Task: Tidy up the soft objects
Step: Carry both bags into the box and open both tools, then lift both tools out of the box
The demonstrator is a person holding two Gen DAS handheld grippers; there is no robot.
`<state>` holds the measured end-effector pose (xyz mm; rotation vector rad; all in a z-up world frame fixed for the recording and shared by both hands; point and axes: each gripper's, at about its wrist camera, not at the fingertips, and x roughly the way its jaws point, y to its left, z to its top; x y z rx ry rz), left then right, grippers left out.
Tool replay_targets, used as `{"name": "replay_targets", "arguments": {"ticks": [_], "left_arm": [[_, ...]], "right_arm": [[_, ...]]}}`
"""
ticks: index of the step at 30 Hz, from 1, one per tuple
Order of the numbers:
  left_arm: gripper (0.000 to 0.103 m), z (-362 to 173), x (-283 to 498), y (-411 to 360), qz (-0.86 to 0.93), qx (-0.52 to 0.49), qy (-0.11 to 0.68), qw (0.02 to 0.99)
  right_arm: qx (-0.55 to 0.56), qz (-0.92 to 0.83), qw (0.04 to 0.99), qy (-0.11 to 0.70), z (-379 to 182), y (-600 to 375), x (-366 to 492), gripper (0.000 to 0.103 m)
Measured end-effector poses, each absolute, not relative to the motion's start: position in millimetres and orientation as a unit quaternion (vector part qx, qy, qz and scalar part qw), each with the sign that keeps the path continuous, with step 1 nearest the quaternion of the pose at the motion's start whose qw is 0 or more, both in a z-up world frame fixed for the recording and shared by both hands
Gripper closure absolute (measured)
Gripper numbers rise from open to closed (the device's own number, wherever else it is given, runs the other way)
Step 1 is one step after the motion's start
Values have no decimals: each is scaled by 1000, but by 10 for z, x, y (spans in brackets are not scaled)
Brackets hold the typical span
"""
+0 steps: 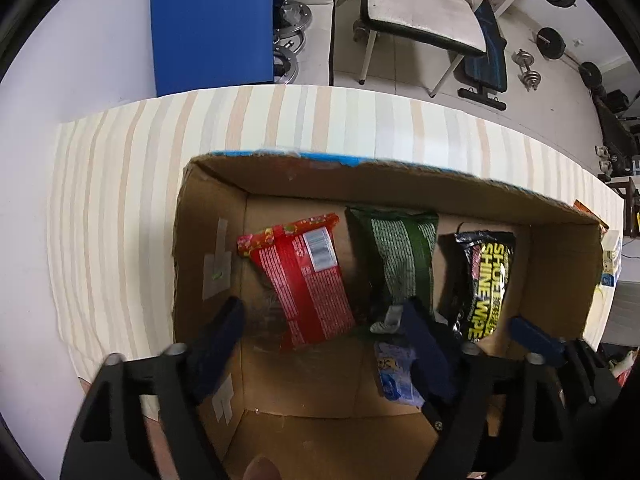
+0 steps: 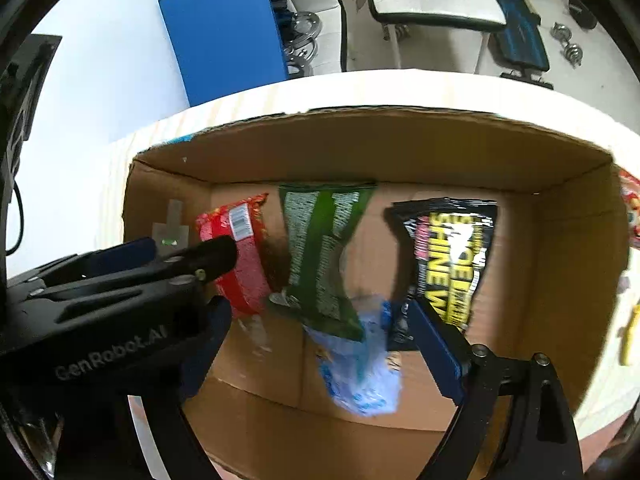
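Inside the cardboard box (image 1: 212, 216), red packet (image 1: 304, 276), green packet (image 1: 400, 256) and black packet (image 1: 486, 276) lie abreast; a pale-blue packet (image 2: 360, 368) nearer. Left gripper (image 1: 324, 320) and right gripper (image 2: 320, 320) hang spread above the box, holding nothing.

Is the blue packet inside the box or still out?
Inside: the blue packet lies within the cardboard box walls, overlapped by the green packet.

Red packet (image 1: 308, 280), green packet (image 1: 400, 260), black-yellow packet (image 1: 486, 280) — beige-striped tablecloth (image 1: 120, 200).
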<state>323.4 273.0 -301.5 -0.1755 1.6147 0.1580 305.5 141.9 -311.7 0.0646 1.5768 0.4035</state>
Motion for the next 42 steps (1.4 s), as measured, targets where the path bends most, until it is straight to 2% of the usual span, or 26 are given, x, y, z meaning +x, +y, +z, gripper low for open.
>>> {"name": "replay_targets", "arguments": {"ticks": [2,7,15,31,42], "left_arm": [[7,-2975,3162,2703,70,-77,716,690],[7,-2889,2935,2638,68,-81,707,699],[6,-2614,2521,2443,79,-72,669,735],[6,-1618,1566,2044,93,-49,572,813],[6,-1290,1496,1697,79,-26,548,832]], "right_arm": [[10,170,688,705,-3143,1391,3060,0],[-40,150,698,699,-3139,1303,2953,0],[-52,134,716,683,-3035,1044,2700,0],[-47,145,786,599,-1978,481,1768,0],[3,177,788,590,-1720,232,1502,0]]}}
